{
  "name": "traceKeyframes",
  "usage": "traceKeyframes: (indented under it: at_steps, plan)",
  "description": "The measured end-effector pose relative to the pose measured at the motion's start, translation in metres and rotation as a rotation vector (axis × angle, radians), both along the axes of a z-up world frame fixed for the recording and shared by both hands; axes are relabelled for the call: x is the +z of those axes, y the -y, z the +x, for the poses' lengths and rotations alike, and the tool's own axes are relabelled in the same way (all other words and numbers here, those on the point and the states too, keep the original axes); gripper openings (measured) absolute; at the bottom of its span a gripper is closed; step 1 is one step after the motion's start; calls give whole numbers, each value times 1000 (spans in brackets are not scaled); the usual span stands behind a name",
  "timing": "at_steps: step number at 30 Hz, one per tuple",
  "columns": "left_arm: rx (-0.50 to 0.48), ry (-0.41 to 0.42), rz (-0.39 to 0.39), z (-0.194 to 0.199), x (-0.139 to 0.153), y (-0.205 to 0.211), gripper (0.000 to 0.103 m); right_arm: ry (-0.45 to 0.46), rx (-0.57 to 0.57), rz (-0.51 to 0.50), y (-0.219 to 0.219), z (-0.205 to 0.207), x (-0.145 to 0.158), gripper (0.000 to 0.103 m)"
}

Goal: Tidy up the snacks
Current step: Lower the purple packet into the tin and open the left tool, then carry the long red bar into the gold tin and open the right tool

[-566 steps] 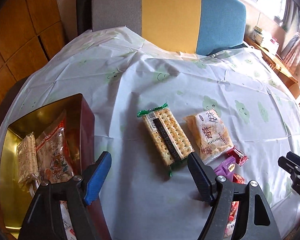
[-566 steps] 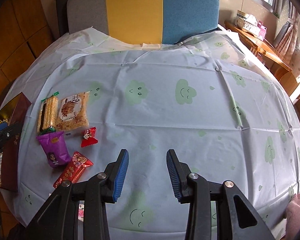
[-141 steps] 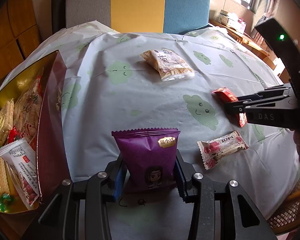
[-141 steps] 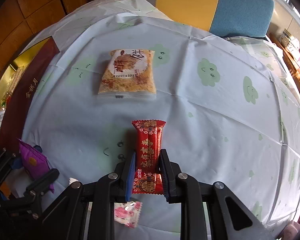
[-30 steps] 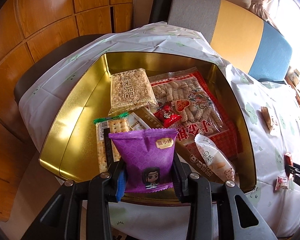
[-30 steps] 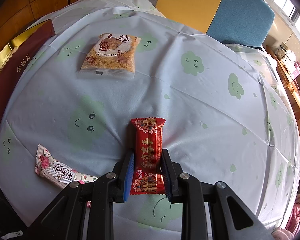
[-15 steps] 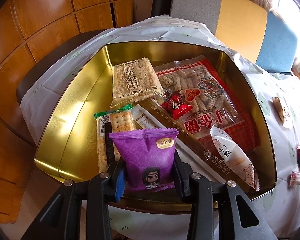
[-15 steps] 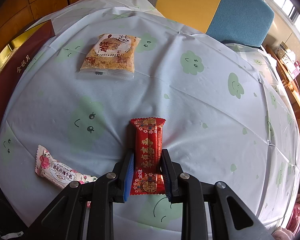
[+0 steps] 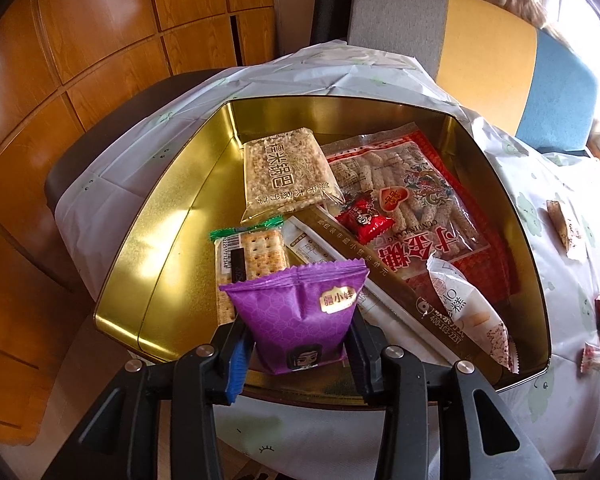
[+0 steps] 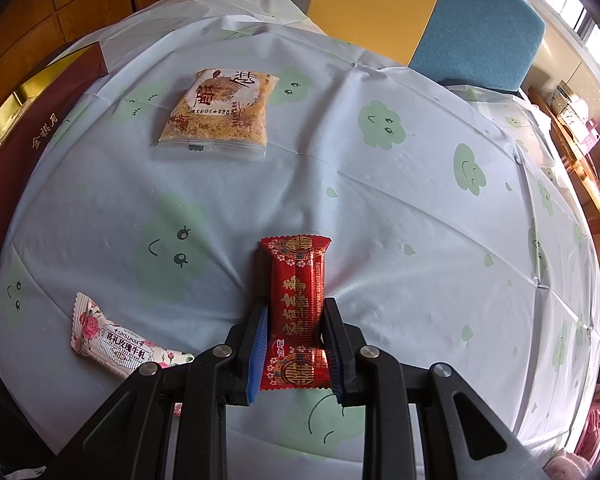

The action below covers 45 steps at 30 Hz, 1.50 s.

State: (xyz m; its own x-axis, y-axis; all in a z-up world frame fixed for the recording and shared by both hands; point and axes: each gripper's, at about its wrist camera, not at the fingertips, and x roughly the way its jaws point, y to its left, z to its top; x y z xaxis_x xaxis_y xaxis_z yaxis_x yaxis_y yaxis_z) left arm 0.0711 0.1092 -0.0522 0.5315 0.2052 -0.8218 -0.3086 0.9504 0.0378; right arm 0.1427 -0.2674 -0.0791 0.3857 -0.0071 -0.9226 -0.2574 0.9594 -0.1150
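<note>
Between the left hand-held gripper [image 9: 298, 346] jaws, which have just been opening, one glossy purple pouch [image 9: 300, 316] with crimped edges stands over the gold metal tin [image 9: 160, 248]. The right hand-held gripper [image 10: 294, 346] clamps one shiny red foil bar [image 10: 298, 304] above the wrinkled plastic-covered counter [image 10: 380, 208]. Beyond lie two packets: a floral white one [image 10: 112, 340] and a clear crumb-filled one [image 10: 216, 110].
</note>
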Motion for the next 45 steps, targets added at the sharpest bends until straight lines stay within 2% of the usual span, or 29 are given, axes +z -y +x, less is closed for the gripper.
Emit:
traceKeyframes:
  at_steps: [10, 14, 18, 25, 31, 37, 40, 42, 45]
  plan:
    - [2, 43, 17, -13, 11, -1, 46, 5, -6, 1, -1, -2, 1, 26]
    - [-9, 79, 23, -18, 18, 1, 55, -2, -29, 21, 4, 0, 1, 27]
    - [-14, 106, 23, -21, 23, 0, 63, -14, -59, 26, 9, 4, 2, 36]
    - [-24, 113, 21, -26, 24, -1, 63, -31, -93, 38, 12, 9, 1, 36]
    - [-23, 120, 14, -30, 23, -2, 63, -43, -154, 92, 21, 14, 2, 36]
    - [-38, 116, 11, -33, 22, 1, 63, -53, -243, 187, 40, 19, 5, 36]
    - [-52, 119, 13, -34, 23, 5, 63, -46, -246, 186, 43, 20, 6, 36]
    - [-59, 116, 21, -35, 24, 7, 63, -30, -243, 170, 42, 20, 5, 28]
    - [-62, 110, 29, -35, 24, 9, 63, 2, -222, 125, 34, 14, 3, 23]
